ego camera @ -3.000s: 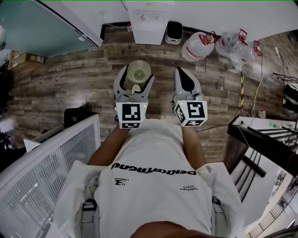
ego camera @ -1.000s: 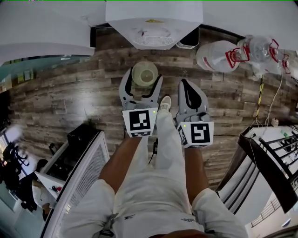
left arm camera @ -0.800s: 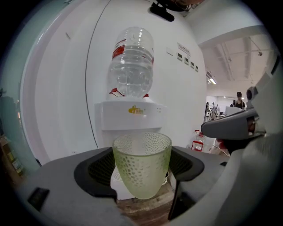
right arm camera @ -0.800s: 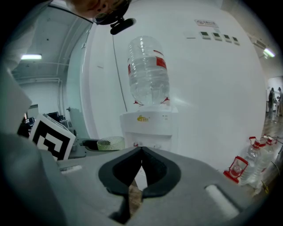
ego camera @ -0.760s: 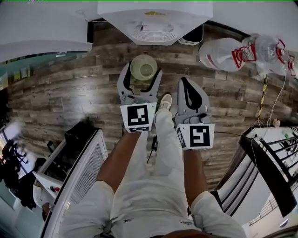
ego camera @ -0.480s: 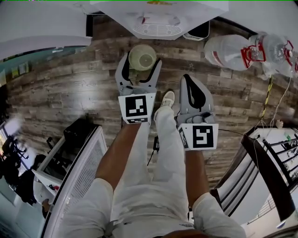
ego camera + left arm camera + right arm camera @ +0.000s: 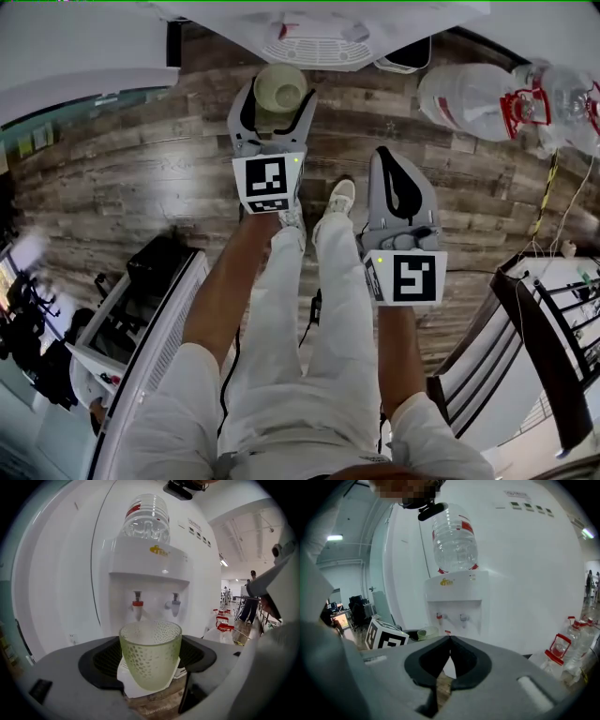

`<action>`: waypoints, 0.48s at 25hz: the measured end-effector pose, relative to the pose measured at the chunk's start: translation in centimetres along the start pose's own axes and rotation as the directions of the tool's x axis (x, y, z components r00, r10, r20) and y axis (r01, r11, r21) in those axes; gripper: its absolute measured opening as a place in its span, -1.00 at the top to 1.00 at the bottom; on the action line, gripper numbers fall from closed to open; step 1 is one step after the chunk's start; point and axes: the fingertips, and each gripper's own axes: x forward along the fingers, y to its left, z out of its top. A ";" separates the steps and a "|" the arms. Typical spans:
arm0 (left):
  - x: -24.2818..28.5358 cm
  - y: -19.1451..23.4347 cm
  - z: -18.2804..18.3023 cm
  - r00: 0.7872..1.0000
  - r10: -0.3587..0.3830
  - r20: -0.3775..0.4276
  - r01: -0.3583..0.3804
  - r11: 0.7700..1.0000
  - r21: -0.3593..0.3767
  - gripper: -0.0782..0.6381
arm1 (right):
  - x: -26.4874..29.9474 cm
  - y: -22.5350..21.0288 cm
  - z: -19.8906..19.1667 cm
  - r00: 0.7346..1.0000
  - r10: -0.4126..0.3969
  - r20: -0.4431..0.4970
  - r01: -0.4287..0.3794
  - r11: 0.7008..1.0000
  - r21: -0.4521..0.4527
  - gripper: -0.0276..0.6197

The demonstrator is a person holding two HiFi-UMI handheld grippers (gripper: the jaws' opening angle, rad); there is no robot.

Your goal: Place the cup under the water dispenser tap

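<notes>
The water dispenser (image 7: pixel 150 573) stands just ahead. The right gripper (image 7: pixel 450 638) waits aside, fingers together and empty, while the left gripper's (image 7: pixel 276 94) fingers clamp the cup (image 7: pixel 150 656) upright, low enough, I think, to slide under the red tap (image 7: pixel 137 609).

Right tool (image 7: pixel 450 638) jaws closed together, empty, white water dispenser (image 7: pixel 454 604) ahead, pale green cup (image 7: pixel 427 632) lower left.

My left gripper (image 7: pixel 276 101) has carried the cup (image 7: pixel 279 82) toward 12 o'clock, close up to the water dispenser (image 7: pixel 319 42), which has slid to the top edge of the head view. My right gripper (image 7: pixel 394 159), once level at 3 o'clock of the left, now trails at about 4 o'clock.
</notes>
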 end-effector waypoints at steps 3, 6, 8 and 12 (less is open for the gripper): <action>1.3 0.5 -0.6 1.000 -0.011 0.011 0.011 0.999 -0.037 -0.23 | 0.1 0.0 -0.7 1.000 0.001 -0.014 -0.001 1.000 -0.003 0.92; 2.7 1.6 -1.4 1.000 -0.004 0.000 0.004 0.998 -0.063 -0.23 | 0.0 -0.4 -1.3 1.000 -0.001 -0.030 0.001 1.000 -0.007 0.92; 3.9 2.8 -2.3 0.999 0.028 -0.019 -0.029 0.998 -0.061 -0.23 | 0.2 -0.8 -1.4 1.000 -0.008 -0.029 0.008 1.000 -0.014 0.92; 5.9 4.1 -3.6 0.997 0.062 -0.036 -0.063 0.998 -0.029 -0.23 | 0.9 -1.2 -1.4 0.999 -0.015 -0.033 0.014 1.000 -0.011 0.92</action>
